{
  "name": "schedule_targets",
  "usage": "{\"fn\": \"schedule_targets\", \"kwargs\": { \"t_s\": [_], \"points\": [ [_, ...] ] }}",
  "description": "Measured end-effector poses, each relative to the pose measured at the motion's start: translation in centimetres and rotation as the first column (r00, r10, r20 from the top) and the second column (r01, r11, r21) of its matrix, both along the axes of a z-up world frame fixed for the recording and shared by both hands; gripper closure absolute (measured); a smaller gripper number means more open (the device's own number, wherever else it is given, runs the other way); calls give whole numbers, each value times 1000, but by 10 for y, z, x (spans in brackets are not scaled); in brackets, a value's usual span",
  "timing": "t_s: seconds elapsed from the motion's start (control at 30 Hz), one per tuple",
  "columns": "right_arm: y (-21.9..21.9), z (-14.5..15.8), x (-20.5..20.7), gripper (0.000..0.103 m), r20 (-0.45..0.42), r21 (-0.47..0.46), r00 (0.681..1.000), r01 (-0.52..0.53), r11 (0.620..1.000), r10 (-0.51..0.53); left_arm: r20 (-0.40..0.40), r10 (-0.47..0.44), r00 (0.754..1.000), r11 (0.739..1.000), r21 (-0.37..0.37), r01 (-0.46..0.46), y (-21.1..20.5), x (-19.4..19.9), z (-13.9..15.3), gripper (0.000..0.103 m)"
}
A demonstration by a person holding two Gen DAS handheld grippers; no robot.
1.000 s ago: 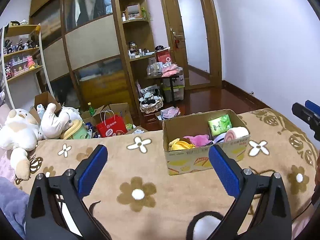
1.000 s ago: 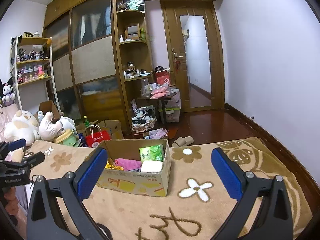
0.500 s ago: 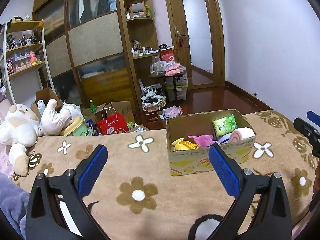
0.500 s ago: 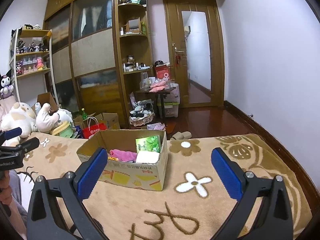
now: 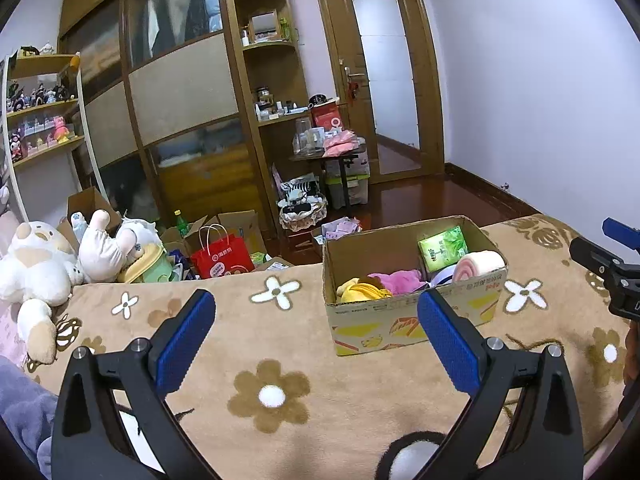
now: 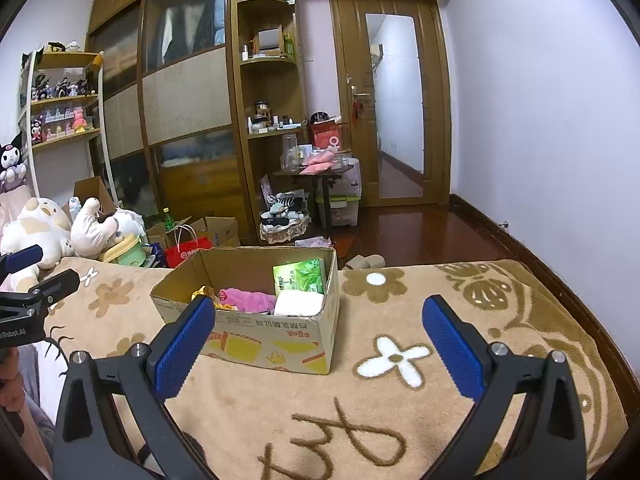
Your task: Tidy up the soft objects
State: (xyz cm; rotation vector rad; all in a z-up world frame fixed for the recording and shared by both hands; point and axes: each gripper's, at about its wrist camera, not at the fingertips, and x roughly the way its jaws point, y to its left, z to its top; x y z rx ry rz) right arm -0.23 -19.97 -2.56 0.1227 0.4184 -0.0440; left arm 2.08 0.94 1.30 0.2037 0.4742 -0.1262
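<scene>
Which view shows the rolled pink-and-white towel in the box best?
The left wrist view: the rolled towel lies at the cardboard box's right end with its pink spiral end facing the camera. The right wrist view shows only its plain white side, below the green packet.

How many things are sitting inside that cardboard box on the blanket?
5 visible in the cardboard box: yellow cloth at its left end, pink cloth beside it, green packet upright at the back, rolled towel at the right, a striped item tucked between. More may lie underneath.
</scene>
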Motion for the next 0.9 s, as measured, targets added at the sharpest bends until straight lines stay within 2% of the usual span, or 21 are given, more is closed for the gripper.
{"fn": "schedule_targets", "kwargs": {
  "t_s": [0.9],
  "points": [
    [-5, -2, 0, 0, 2, 5, 1000, 17, 1000, -17, -13, 25, 1000, 1000, 3, -25, 7, 6, -1, 3]
  ]
}}
